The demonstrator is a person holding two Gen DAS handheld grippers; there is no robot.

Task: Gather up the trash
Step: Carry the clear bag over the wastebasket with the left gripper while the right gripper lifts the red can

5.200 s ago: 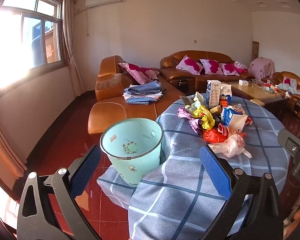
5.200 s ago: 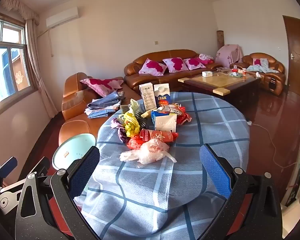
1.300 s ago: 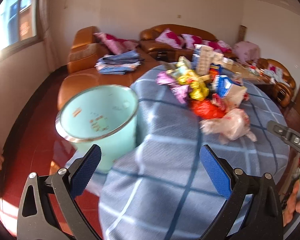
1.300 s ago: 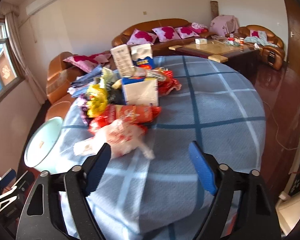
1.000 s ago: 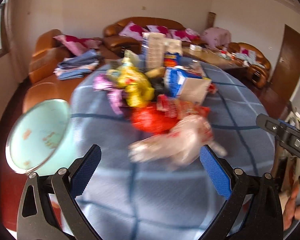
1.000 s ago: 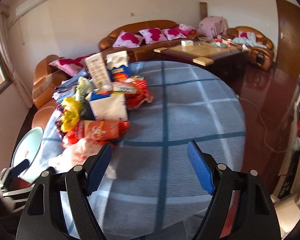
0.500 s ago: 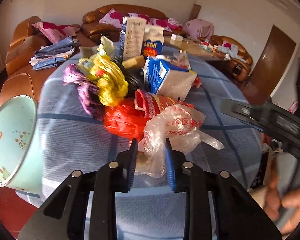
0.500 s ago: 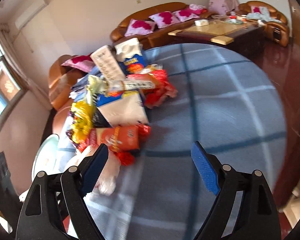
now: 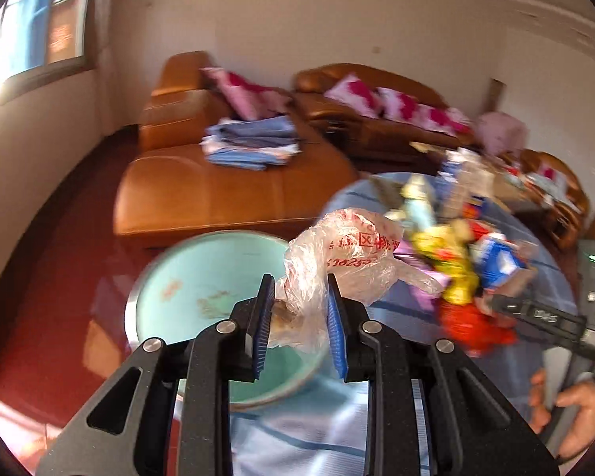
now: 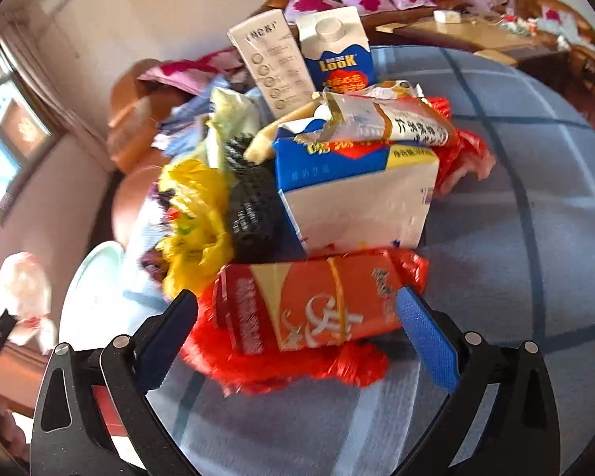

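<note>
Trash sits heaped on your round bench (image 10: 535,206) under its blue checked cloth, and one piece is already off it. Your left claw (image 9: 300,317) is clenched on a crumpled clear plastic bag (image 9: 337,261) with red print, held above the pale green bin (image 9: 202,289) that stands on the floor just beside the bench. That bag looks nearly weightless and limp. It bunches where pinched and trails loosely to the right, so it may cling to the pads when let go.

Your right claw (image 10: 297,325) has just been opening and now stands spread wide, gripping nothing. Its fingers straddle a flat orange-red snack packet (image 10: 309,305), which lies on a crumpled red plastic bag (image 10: 281,369) at the near edge of the pile. The packet is probably light, glossy and somewhat slippery, soft enough to buckle. Take it across its short width near the middle, so the ends do not droop.

Behind the packet lies a torn blue and white carton (image 10: 357,194). It seems stiff but hollow, best gripped across its flat sides. Beside it are a yellow bag (image 10: 194,222) and two upright cartons (image 10: 301,59).
</note>
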